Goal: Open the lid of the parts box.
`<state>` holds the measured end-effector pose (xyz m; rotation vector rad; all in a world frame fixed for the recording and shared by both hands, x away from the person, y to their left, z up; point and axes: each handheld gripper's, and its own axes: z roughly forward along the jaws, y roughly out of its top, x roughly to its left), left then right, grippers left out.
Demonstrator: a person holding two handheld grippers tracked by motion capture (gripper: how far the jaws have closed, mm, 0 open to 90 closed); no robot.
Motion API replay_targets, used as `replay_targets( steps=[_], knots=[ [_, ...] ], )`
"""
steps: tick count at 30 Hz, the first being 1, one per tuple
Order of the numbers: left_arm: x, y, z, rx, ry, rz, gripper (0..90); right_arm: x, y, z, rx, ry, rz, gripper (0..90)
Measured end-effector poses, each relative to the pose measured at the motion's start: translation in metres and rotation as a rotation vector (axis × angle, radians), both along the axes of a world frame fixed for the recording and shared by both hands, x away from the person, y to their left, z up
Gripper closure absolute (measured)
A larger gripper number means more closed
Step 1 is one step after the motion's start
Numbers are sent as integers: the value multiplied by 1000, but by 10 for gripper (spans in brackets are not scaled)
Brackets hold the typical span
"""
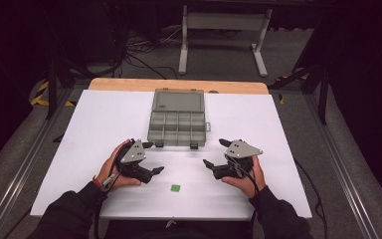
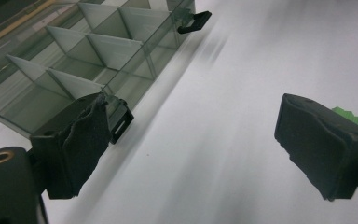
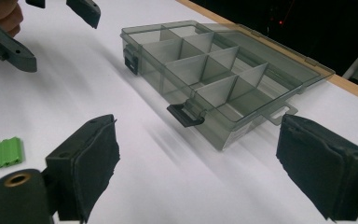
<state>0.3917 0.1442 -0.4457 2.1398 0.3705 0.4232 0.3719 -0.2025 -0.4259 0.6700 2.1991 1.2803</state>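
Green ribbed plastic block point(image 1: 175, 187): lying flat on white table point(image 1: 104, 129), loose, between and just nearer the person than both sets of fingers. Long axis not clear in the high view; in the right gripper view, ribs running away from the camera.

Left gripper point(image 1: 154, 158): fingers spread wide, nothing between them, not touching block. Block just beside and behind the right-hand finger point(image 2: 321, 144) in the left gripper view, partly hidden by it.

Right gripper point(image 1: 216, 153): fingers spread wide, holding nothing. Block point(image 3: 4, 152) off to the left of the left-hand finger point(image 3: 86, 163), slightly farther than from the left gripper.

Smoky transparent plastic compartment box point(image 1: 177, 127): lid open, compartments empty, ahead of both sets of fingers, untouched.

Judgement: left gripper nearer; block behind the fingers, so pull back and turn toward it before closing.
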Motion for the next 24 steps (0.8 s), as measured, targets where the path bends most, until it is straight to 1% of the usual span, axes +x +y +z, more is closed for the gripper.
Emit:
replay_targets(
  steps=[4, 5, 7, 10, 12, 13, 14, 15, 16, 19, 21, 23, 24],
  knots=[
    [-1, -3, -3, 3, 17, -10, 92, -6, -3, -2, -5, 10, 0, 119],
    [-2, -3, -3, 9, 23, -17, 86, -7, -4, -3, -3, 18, 2, 110],
    [-3, -5, -5, 17, 25, -23, 71, -10, -5, -4, -13, 19, 3, 104],
    [-4, -6, -6, 13, 47, -40, 58, -14, -6, -6, -12, 29, 10, 86],
    [-6, -7, -7, 20, 53, -46, 57, -16, -6, -7, -26, 30, -1, 75],
    [-6, -8, -7, 28, 46, -43, 57, -17, -5, -8, -28, 32, 1, 75],
    [-7, -9, -8, 24, 51, -44, 57, -18, -6, -9, -31, 31, 1, 75],
    [-7, -10, -8, 34, 48, -46, 59, -19, -6, -9, -32, 34, 3, 75],
    [-7, -11, -8, 29, 53, -49, 61, -19, -6, -10, -34, 38, 4, 75],
    [-8, -12, -8, 37, 51, -54, 67, -21, -6, -11, -50, 34, 5, 75],
    [-9, -13, -10, 38, 54, -57, 67, -22, -7, -11, -47, 38, 4, 75],
    [-9, -15, -11, 49, 55, -61, 71, -23, -7, -12, -45, 41, 6, 76],
    [-9, -16, -11, 52, 57, -62, 71, -24, -7, -12, -51, 41, 8, 76]
  ],
)
